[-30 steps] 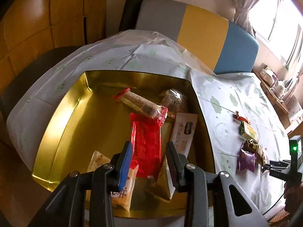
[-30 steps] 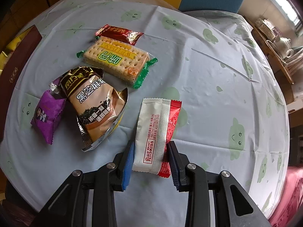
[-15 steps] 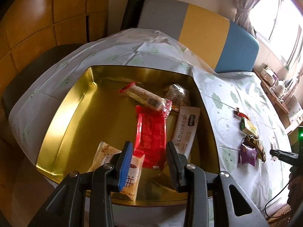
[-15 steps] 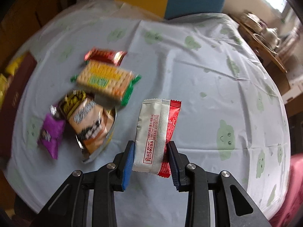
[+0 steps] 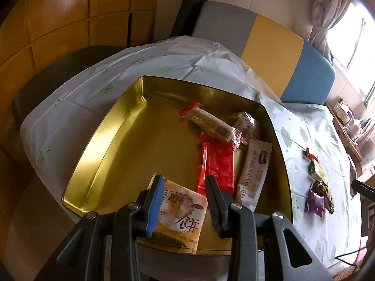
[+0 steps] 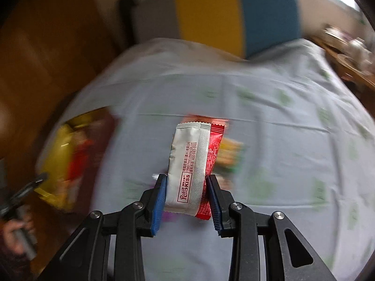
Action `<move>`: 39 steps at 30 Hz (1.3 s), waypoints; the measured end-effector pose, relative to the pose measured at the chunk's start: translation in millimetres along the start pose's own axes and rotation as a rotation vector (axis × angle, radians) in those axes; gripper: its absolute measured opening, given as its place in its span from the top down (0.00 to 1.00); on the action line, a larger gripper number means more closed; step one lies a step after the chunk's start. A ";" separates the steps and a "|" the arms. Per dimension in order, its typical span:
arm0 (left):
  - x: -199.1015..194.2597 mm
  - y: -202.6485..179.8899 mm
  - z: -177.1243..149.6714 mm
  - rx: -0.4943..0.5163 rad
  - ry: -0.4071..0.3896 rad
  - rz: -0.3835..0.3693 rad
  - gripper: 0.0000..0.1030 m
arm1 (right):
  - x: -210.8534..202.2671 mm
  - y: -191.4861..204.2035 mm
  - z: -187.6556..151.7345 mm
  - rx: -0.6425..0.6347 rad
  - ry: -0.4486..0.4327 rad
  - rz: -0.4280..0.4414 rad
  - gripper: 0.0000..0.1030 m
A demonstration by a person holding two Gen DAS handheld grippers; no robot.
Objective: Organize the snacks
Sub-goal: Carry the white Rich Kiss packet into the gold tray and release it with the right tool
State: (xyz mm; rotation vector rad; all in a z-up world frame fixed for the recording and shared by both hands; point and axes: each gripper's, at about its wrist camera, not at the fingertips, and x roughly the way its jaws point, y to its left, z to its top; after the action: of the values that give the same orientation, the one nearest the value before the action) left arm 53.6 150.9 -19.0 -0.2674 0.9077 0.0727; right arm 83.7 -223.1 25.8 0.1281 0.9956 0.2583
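Observation:
My right gripper [image 6: 186,180] is shut on a white and red snack packet [image 6: 194,161] and holds it upright above the pale tablecloth [image 6: 281,107]. The gold tin [image 6: 58,154] shows as a blur at the left of that view. My left gripper [image 5: 184,180] hovers over the near edge of the gold tin [image 5: 98,138], its jaws apart with nothing between them. Under it in the tin lies a beige pastry packet [image 5: 182,213]. Further in lie a red packet [image 5: 219,164], a long bar [image 5: 211,121], a white sachet [image 5: 256,171] and a round wrapped snack [image 5: 248,124].
Several loose snacks lie on the tablecloth right of the tin, among them a purple packet [image 5: 314,202] and a green cracker pack [image 5: 317,171]. A grey, yellow and blue chair back [image 5: 269,39] stands behind the table. A side shelf with crockery [image 5: 346,121] is at the far right.
The right gripper has lifted the white and red packet off the table and swung its view toward the tin. The left gripper has drawn back toward the tin's near edge.

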 end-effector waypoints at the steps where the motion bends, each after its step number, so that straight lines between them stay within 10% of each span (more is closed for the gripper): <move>1: -0.7 1.3 0.3 -0.004 -0.003 0.000 0.65 | 3.8 18.2 1.2 -0.032 0.004 0.034 0.66; 15: -1.5 18.7 0.8 -0.033 -0.006 0.010 0.64 | 107.5 203.8 -21.3 -0.274 0.204 0.302 0.64; 39: -4.5 -12.4 -7.2 0.078 0.001 -0.007 0.64 | 64.2 181.2 -34.2 -0.319 0.082 0.176 0.51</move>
State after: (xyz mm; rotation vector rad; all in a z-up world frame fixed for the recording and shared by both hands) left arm 47.5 137.3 -17.2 -0.1979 0.9089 0.0304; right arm 59.7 -31.6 -4.1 -0.0869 1.0133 0.5834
